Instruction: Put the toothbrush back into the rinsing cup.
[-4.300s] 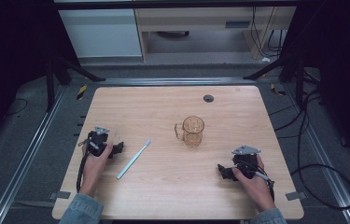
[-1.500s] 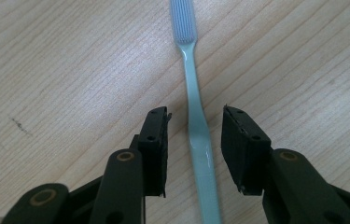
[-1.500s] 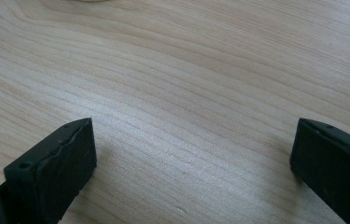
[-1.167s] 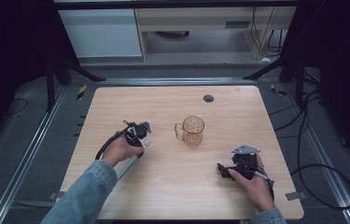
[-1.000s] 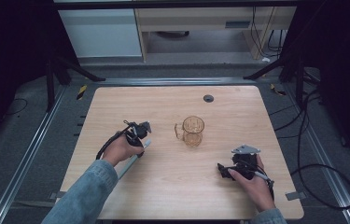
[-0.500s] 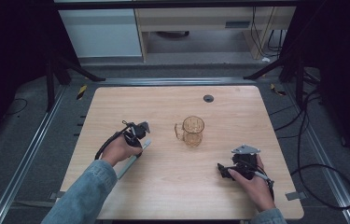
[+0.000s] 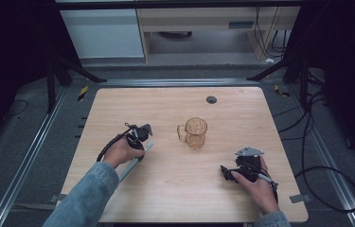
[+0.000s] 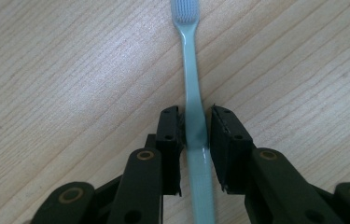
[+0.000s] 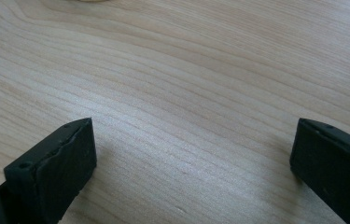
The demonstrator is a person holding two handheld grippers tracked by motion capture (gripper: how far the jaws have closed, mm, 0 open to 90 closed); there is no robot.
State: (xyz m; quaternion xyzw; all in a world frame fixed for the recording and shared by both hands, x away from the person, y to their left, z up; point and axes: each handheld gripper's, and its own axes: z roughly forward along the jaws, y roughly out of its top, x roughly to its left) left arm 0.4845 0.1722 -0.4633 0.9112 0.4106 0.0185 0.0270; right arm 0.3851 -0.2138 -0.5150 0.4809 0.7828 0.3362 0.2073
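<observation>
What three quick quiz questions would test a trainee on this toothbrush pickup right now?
1. True or false: the left gripper has its jaws around the toothbrush handle.
2. Which way is the right gripper set: A) wide open over bare table, B) shut on the glass mug?
3. What lies at the far end of the toothbrush in the left gripper view?

Key: 1 true; its jaws have just been closing. 2 A. 3 The bristle head.

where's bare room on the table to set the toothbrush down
The far strip of the table behind the mug is free, bar a small grommet. So is the near middle, between the toothbrush and the right gripper. Tightest between left gripper and mug.
</observation>
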